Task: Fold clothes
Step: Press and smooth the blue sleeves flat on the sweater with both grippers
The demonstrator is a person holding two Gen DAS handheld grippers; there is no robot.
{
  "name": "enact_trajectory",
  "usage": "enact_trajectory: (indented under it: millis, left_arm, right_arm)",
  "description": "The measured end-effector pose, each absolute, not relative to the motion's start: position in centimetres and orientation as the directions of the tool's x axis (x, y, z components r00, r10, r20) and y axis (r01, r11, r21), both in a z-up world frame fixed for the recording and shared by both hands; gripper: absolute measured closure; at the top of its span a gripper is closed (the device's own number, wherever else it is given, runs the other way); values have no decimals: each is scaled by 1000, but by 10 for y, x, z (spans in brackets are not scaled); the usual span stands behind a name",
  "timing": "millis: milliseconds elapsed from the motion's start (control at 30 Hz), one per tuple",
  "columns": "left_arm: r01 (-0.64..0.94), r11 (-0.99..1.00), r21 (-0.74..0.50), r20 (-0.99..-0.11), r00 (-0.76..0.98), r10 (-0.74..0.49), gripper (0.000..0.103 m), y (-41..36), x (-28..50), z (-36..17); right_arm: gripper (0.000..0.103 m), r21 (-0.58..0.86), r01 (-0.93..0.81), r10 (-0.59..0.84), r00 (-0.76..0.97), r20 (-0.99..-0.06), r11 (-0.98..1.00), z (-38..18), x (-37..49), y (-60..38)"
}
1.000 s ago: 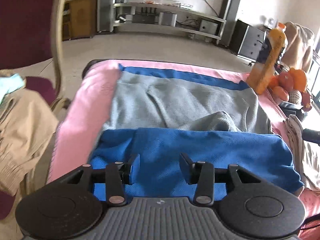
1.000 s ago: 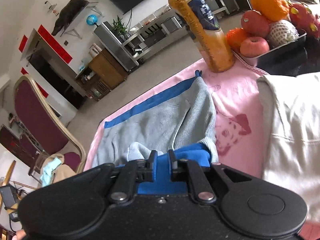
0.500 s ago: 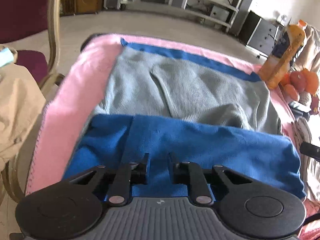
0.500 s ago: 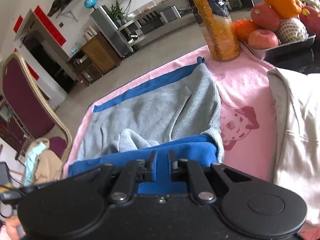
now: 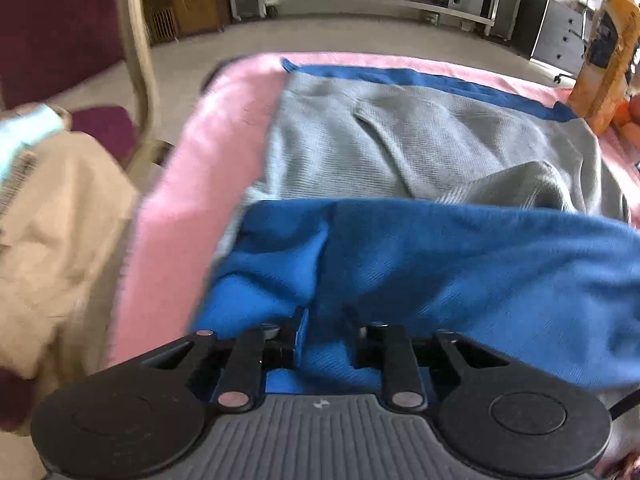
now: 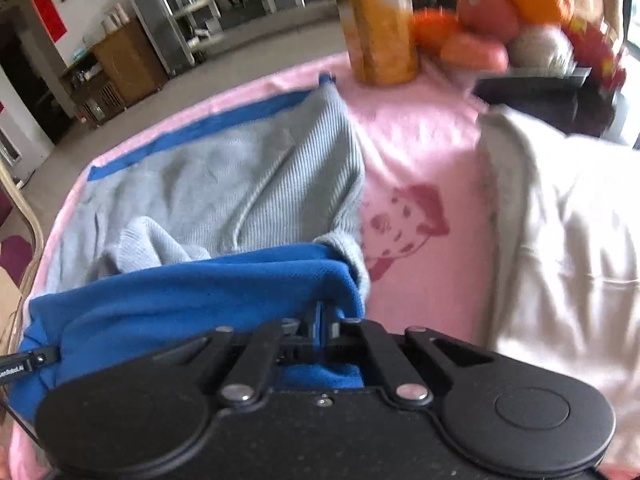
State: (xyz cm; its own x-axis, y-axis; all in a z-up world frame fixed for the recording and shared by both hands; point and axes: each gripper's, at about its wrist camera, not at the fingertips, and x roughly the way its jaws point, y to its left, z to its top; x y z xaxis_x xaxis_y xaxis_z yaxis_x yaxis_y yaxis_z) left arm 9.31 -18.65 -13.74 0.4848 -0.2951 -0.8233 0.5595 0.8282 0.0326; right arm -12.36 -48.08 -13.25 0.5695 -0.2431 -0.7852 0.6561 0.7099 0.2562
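Clothes for folding lie on a pink blanket (image 5: 188, 184) that covers the table, and the biggest piece is a garment blue outside and grey inside (image 5: 400, 148). In the left wrist view its grey lining fills the middle of the blanket, a strip of blue shows along the far edge toward 12 o'clock, and the near hem (image 5: 460, 256) is turned over the grey as a thick blue band from 9 to 3 o'clock.

At 3 o'clock in the right wrist view a cream garment (image 6: 568, 248) lies spread on the blanket, apart from the blue one, with a red cartoon dog print (image 6: 404, 220) on the bare pink between them. At 9 o'clock in the left wrist view a beige garment (image 5: 52, 248) is heaped on a maroon chair (image 5: 136, 60) beside the table.

A fruit tray (image 6: 520, 36) stands at the far corner toward 1 o'clock in the right wrist view, and an orange juice bottle (image 6: 380, 24) stands just left of it, at 12 o'clock.

Left gripper (image 5: 326, 340) sits at 6 o'clock of its own view, its jaws having just opened a little, with a fold of blue hem bunched between them and pressed by the fingers (image 5: 292, 344). Right gripper (image 6: 322, 322) is clenched tight on the hem's right-hand end, a thin layer of blue cloth pinched between its nearly touching fingers (image 6: 308, 324).
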Motion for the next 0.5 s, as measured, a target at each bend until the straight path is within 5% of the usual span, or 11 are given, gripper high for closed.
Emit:
enact_trajectory:
  millis: [267,500]
  left_arm:
    - [618,786,-17,-819,442,-365,82,-170,55,-118]
    - [654,755,-46,-823,404,-400,82,-185,58,-141]
  right_arm:
    - [90,439,547,-92,693,-715,713,-110,-168,-458]
    - [90,360,509,-63,639,-767,782,-123,-144,-433]
